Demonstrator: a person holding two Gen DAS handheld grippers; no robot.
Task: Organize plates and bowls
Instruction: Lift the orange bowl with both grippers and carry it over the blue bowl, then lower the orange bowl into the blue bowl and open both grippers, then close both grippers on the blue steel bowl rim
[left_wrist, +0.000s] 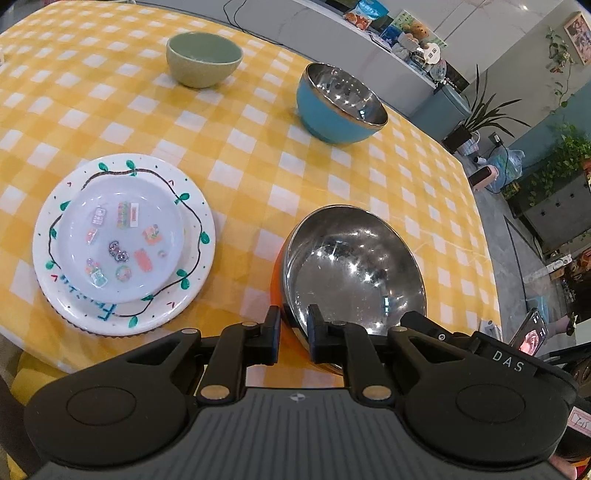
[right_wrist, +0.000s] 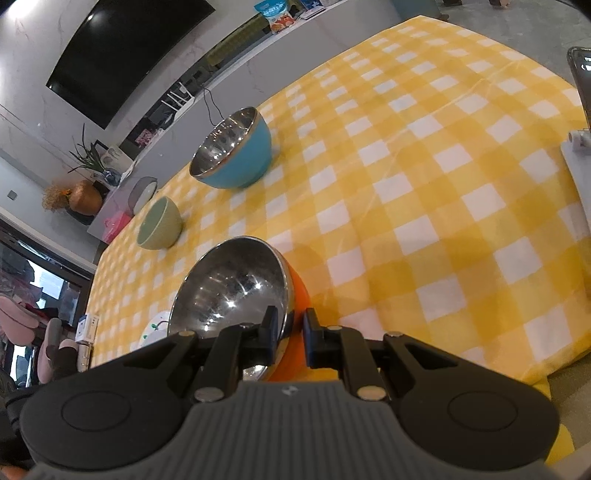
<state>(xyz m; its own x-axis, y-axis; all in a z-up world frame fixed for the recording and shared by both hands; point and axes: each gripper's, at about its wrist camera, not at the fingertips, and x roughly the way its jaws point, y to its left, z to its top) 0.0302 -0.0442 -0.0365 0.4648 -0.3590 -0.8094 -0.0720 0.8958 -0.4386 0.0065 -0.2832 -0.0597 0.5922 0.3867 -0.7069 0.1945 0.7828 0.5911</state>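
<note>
My left hand-held gripper (left_wrist: 292, 334) and right hand-held gripper (right_wrist: 290, 334) both pinch the orange steel-lined bowl's (left_wrist: 354, 269) rim — near the worktop edge. Next — carry it level into the blue bowl (left_wrist: 341, 103).

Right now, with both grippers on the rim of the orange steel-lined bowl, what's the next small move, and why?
Probably lift the orange steel-lined bowl slightly and level it. The left gripper and right gripper each straddle its rim, it looks tilted, and the blue steel-lined bowl, likely where it nests, stands apart across the yellow checked tablecloth.
</note>
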